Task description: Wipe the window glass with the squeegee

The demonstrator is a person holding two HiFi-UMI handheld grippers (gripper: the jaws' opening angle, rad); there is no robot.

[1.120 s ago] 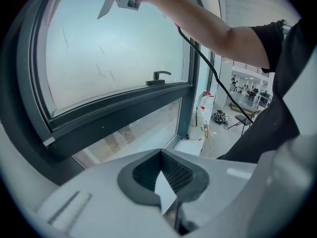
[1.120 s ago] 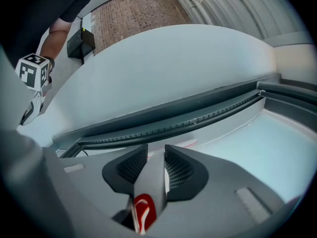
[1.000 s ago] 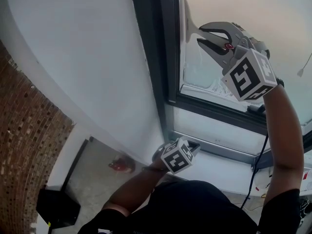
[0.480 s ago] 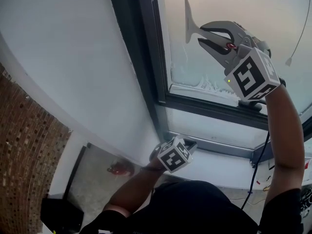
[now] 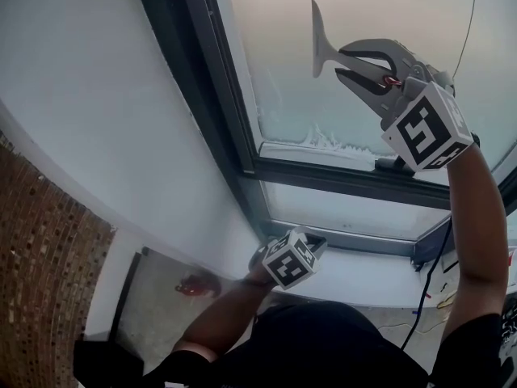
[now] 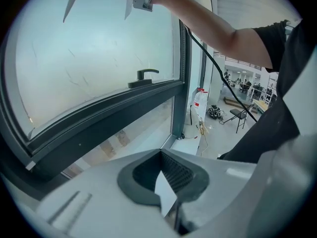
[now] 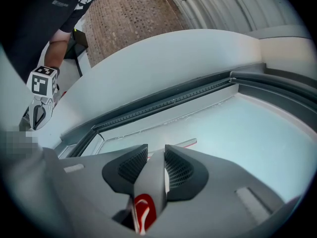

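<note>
Starting with the head view, the right gripper (image 5: pixel 343 61) is raised to the window glass (image 5: pixel 388 6). Its jaws pinch the grey handle of the squeegee (image 5: pixel 317 39), whose blade lies against the pane, well above the foamy residue (image 5: pixel 323 141) along the lower frame (image 5: pixel 323 175). The left gripper (image 5: pixel 262 259) hangs low beneath the frame, well apart from the work.

From the left gripper view, that gripper's jaws are pressed together, with only a pale sliver I cannot identify between the pads. The squeegee sits high on the pane, above the window handle (image 6: pixel 143 75).

From the right gripper view, the ribbed pads clamp both flanks of the handle, just past its red mark. The tool looks light and stiff, with a softer blade edge. The smooth handle could twist under pressure, so a firm, square hold close to the neck seems wisest.
</note>
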